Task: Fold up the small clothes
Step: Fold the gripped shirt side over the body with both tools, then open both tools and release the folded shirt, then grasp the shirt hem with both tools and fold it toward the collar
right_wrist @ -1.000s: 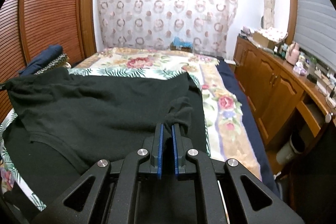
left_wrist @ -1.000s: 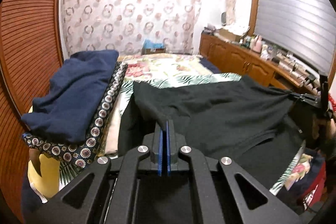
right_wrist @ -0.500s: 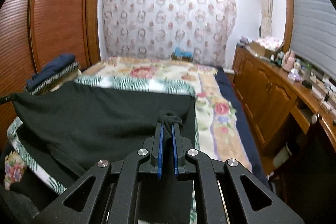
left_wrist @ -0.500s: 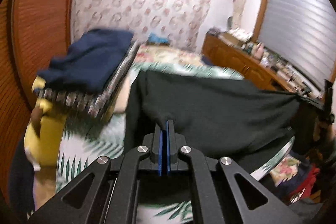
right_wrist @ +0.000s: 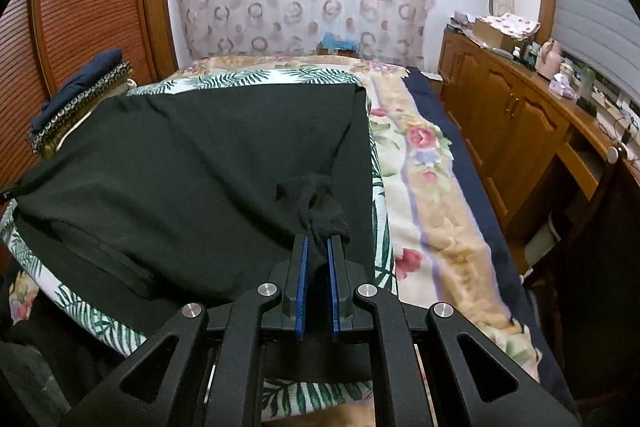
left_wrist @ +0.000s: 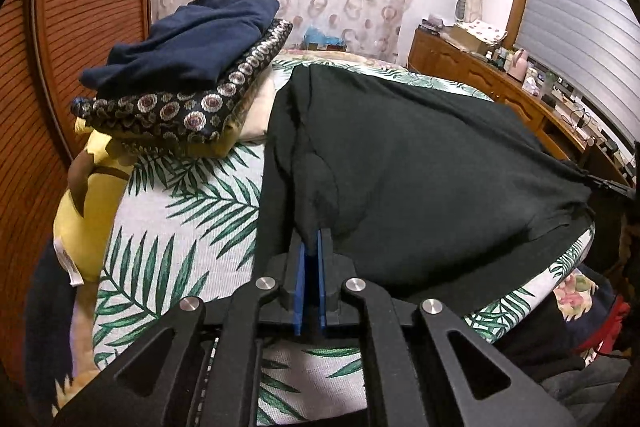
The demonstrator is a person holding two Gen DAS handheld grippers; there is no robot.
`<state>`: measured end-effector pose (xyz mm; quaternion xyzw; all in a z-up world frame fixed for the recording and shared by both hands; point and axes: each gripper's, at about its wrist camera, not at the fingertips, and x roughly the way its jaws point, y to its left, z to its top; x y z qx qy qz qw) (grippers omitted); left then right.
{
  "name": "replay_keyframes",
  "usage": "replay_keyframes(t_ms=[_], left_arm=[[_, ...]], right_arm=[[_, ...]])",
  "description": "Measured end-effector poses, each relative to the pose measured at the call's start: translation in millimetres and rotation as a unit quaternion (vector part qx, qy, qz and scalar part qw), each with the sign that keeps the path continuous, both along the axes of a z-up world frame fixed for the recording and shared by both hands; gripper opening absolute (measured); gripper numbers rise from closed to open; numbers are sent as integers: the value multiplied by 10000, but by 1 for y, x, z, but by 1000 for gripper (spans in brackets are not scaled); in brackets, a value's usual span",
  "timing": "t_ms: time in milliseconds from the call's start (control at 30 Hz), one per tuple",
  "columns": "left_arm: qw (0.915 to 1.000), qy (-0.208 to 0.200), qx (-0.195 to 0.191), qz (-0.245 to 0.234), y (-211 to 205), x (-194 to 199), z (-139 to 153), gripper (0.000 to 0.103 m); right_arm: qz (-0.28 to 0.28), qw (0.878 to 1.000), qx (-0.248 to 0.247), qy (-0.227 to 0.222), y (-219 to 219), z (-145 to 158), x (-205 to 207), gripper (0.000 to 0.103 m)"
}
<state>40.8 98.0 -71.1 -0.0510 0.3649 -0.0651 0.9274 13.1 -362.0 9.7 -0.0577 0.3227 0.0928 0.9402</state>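
Observation:
A black garment (left_wrist: 420, 163) is stretched over the near end of the bed between my two grippers; it also shows in the right wrist view (right_wrist: 208, 167). My left gripper (left_wrist: 311, 239) is shut on a pinch of its left edge. My right gripper (right_wrist: 316, 245) is shut on a bunched corner of its right edge. The garment's far hem lies flat on the leaf-print cover (left_wrist: 188, 211), and its near part hangs over the bed's end.
A stack of folded clothes, navy on top (left_wrist: 192, 39), sits on a yellow cushion (left_wrist: 86, 203) at the bed's left. A floral bedspread (right_wrist: 436, 195) covers the right side. Wooden cabinets (right_wrist: 516, 115) line the right wall. A slatted wardrobe (right_wrist: 80, 7) stands left.
Both grippers have pulled back and down toward the bed's near end with the garment. The garment now lies lower and flatter over the bed.

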Motion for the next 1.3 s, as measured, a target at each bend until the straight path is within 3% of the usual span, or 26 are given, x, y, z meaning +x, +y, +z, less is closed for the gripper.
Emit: replay_keyframes(t_ms=[67,133,200,267,333,467,767,1167,1300], left_arm=[[9999,-111,55,10,0,-2,6,25],[9997,-229,94,23,0,-4,12,44],[9994,-318,115,52,3,-4,16,50],[9994,-303,108,81,6,0,15,64],[9996,-242,93,88,7,5,12,70],[9998,-37,60,166,9,16,0,71],[9990,376,-23,234,11,31,-22,71],[9993,209,276,127,0,26,-26,71],[9998,119,129,11,3,24,-25,50]], right_arm=[[12,10000,36,-49,1,6,-7,14],[24,9999,44,-129,1,10,-14,20],[18,9998,41,-205,1,13,-19,30],[30,9996,58,-270,4,14,-26,45],[105,9992,98,-363,8,18,-30,49],[316,9986,121,-401,23,12,-33,55],[973,9951,141,-97,71,-23,-13,56],[1170,9929,-192,125,97,-54,19,58],[1109,9936,-192,89,105,-55,19,62]])
